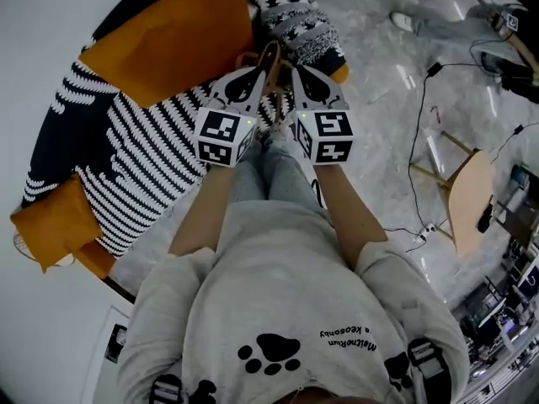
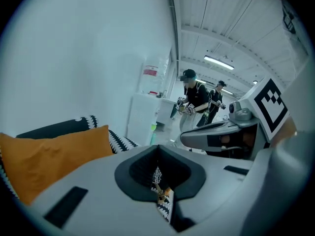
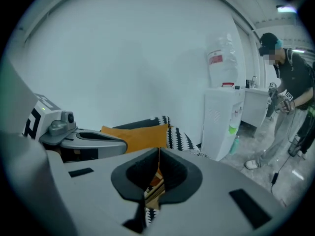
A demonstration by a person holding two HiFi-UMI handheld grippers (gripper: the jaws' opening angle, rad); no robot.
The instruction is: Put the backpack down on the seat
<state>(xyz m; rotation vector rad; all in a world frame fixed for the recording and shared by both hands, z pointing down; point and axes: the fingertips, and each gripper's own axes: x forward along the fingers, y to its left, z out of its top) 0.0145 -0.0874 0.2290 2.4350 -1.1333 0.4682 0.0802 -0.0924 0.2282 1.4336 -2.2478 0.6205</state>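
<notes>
While the person stands by the striped sofa [image 1: 143, 141], the head view shows the left tool [image 1: 259, 78] and right tool [image 1: 296, 76] side by side, tips at the tan strap [image 1: 271, 55] of the black-and-white patterned backpack [image 1: 295, 23]. It sits at the sofa's end, past an orange cushion [image 1: 168, 40] — on seat or floor, I cannot tell. In the left gripper view, the left tool [image 2: 158, 150] has its jaws pressed together, tan strap [image 2: 160, 191] caught in the slit. In the right gripper view, the right tool [image 3: 158, 154] is likewise clamped on the tan strap [image 3: 155, 183] — a water dispenser [image 3: 224, 117] stands behind.
</notes>
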